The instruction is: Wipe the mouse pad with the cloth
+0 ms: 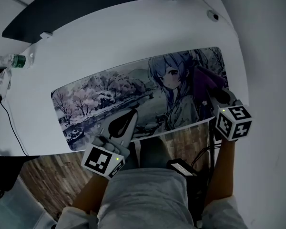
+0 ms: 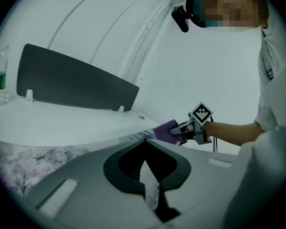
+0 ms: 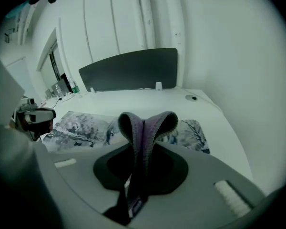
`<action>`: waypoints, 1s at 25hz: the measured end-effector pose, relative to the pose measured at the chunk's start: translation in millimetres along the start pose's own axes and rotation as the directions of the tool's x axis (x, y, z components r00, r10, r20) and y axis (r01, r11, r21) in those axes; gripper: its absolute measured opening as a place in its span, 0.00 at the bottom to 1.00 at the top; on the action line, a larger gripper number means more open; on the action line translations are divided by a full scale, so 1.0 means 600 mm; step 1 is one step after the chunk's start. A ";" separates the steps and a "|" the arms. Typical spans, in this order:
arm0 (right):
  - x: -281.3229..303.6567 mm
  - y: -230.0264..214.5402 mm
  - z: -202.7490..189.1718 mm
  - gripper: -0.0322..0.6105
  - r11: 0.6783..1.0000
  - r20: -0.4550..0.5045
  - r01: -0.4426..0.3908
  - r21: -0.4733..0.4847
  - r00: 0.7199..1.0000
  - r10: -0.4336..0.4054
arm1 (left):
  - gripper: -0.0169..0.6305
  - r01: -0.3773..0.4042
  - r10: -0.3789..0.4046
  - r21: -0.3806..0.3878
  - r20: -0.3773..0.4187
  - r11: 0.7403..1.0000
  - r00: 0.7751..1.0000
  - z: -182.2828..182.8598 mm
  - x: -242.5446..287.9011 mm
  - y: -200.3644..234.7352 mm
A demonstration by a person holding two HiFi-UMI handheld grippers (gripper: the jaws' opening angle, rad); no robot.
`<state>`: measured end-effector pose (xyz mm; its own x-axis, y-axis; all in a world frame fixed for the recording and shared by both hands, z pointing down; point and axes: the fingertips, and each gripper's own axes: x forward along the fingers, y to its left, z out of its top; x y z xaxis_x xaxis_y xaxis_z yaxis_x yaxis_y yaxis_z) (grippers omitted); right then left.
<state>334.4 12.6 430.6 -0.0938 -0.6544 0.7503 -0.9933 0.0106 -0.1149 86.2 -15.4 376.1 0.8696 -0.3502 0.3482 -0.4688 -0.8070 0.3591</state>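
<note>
Noted white tabletop (image 1: 133,32), left end cut off in head view. Noted dark divider panel (image 1: 86,4) upright along far edge, partly out of frame. Found long printed mouse pad (image 1: 109,97) lying flat on tabletop, right end partly covered by cloth and right hand-held gripper. Found left hand-held gripper (image 1: 132,114) clenched on nothing, tips together above pad's near edge; contact with pad not determinable. Found right hand-held gripper (image 1: 206,93) grasping folded purple cloth (image 1: 207,78), fold protruding past jaws over pad's right end; jaw tips hidden behind cloth in right gripper view, contact between cloth and pad unclear. Recorded clear bottle (image 1: 16,61) with green label at tabletop's left, print unreadable. Recorded thin dark cable (image 1: 9,123) nearby, lower end lost past tabletop's edge.
</note>
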 end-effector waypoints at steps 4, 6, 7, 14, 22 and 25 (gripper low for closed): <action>0.017 0.124 0.023 0.13 0.995 0.021 -0.095 -0.021 0.995 0.095 | 0.05 -0.044 0.044 -0.008 0.019 0.999 0.999 -0.001 -0.070 0.038; 0.024 0.186 0.031 0.13 0.990 0.031 -0.138 -0.028 0.990 0.139 | 0.05 -0.064 0.064 -0.014 0.027 0.998 0.998 -0.004 -0.105 0.055; 0.028 0.217 0.035 0.13 0.986 0.033 -0.162 -0.035 0.986 0.163 | 0.05 -0.077 0.077 -0.018 0.030 0.997 0.997 -0.006 -0.124 0.063; 0.066 0.464 0.034 0.13 0.916 -0.001 -0.393 -0.077 0.919 0.394 | 0.05 -0.190 0.195 -0.068 0.064 0.979 0.979 -0.034 -0.254 0.118; 0.088 0.736 -0.011 0.13 0.803 -0.099 -0.575 -0.159 0.818 0.566 | 0.05 -0.274 0.285 -0.132 0.073 0.953 0.956 -0.088 -0.388 0.165; 0.096 0.824 -0.038 0.13 0.757 -0.145 -0.632 -0.164 0.775 0.615 | 0.05 -0.310 0.324 -0.155 0.074 0.938 0.943 -0.105 -0.437 0.183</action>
<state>-163.3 -2.4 431.7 -0.6936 -0.3910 0.6050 -0.7042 0.5454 -0.4547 -203.3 17.7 378.6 0.6797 -0.6270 0.3806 -0.7334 -0.5747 0.3630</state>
